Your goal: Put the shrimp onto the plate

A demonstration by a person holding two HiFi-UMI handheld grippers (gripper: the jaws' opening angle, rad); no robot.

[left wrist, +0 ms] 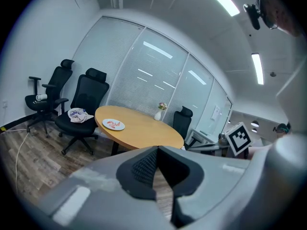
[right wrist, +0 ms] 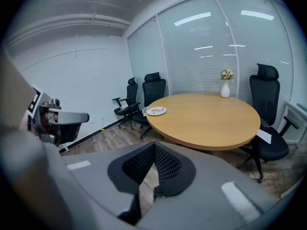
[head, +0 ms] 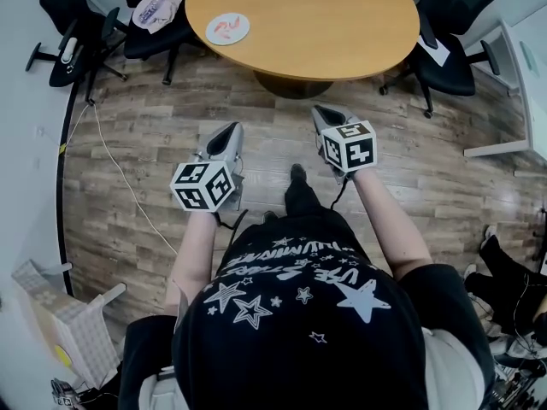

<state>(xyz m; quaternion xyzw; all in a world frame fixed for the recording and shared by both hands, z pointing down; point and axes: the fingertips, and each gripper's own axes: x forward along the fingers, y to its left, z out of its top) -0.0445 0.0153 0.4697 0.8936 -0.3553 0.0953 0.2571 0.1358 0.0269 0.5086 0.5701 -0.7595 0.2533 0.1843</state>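
A white plate (head: 227, 28) lies near the left edge of a round wooden table (head: 325, 24), and red shrimp (head: 224, 29) lie on it. The left gripper view shows the plate (left wrist: 113, 124) far off, and so does the right gripper view, plate (right wrist: 156, 111). My left gripper (head: 229, 130) and right gripper (head: 323, 111) are held side by side over the wooden floor, short of the table and well away from the plate. Left gripper (left wrist: 157, 148) and right gripper (right wrist: 154, 144) are both shut, tips touching, nothing between them.
Black office chairs (head: 81, 32) stand round the table; one (head: 162, 15) holds a crumpled bag. A white vase of flowers (right wrist: 225, 88) sits at the table's far side. A cable (head: 120, 178) runs across the floor at left. A cardboard box (head: 60, 331) stands at lower left.
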